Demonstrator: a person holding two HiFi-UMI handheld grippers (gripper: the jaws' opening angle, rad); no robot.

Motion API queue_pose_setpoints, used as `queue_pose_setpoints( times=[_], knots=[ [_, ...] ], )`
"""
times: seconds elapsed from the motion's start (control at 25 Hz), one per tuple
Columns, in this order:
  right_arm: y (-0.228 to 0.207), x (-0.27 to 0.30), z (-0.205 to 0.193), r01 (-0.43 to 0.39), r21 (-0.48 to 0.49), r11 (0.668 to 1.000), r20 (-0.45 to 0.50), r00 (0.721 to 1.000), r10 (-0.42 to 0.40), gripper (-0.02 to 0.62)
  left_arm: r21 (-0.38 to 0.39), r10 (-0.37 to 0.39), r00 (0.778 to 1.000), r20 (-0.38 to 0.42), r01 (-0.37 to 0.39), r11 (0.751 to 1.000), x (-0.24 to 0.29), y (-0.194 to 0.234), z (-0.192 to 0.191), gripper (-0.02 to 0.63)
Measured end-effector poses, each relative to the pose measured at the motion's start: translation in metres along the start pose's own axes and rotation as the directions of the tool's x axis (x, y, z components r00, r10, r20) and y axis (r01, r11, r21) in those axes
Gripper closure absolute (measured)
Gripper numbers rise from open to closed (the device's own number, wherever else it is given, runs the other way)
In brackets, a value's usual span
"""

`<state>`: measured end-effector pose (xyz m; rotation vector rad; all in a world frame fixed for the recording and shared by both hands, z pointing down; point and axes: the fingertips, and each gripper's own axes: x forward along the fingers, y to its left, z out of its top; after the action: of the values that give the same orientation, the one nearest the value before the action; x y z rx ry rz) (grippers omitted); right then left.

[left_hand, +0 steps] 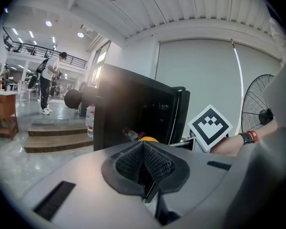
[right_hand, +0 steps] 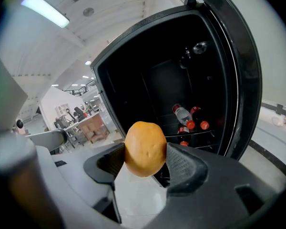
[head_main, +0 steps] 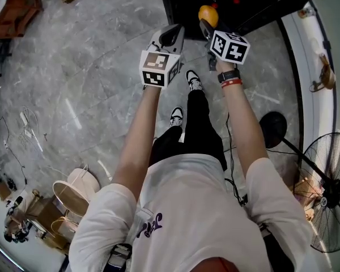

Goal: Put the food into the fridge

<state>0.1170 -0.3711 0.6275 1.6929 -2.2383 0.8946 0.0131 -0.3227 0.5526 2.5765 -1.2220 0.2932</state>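
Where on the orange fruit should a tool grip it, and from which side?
Around its widest middle, a jaw on each flank, coming from the side away from the fridge. The orange is rounded, so a waist grip, as the right tool holds it now, should stop it squeezing out.

Looked like a big open lab or demo hall, definitely not a home. Had a polished grey stone floor (head_main: 85,89) with loose cables (head_main: 28,126) lying about, a pedestal fan (head_main: 328,194), a high white ceiling with spot lights (left_hand: 48,23), a railed mezzanine (left_hand: 26,38), work desks (right_hand: 88,125) way back, plus a black fridge (right_hand: 152,75) parked right on the open floor.
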Motion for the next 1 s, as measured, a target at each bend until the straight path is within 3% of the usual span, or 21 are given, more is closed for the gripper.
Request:
queue_pose_setpoints(
  times=[1.0],
  knots=[
    [-0.043,0.095,0.020,0.028,-0.044,0.999,-0.033,0.999,-0.029,0.310,-0.022,-0.001,1.000,0.024,0.002,1.000,0.057,0.031,-0.003,0.588]
  ],
)
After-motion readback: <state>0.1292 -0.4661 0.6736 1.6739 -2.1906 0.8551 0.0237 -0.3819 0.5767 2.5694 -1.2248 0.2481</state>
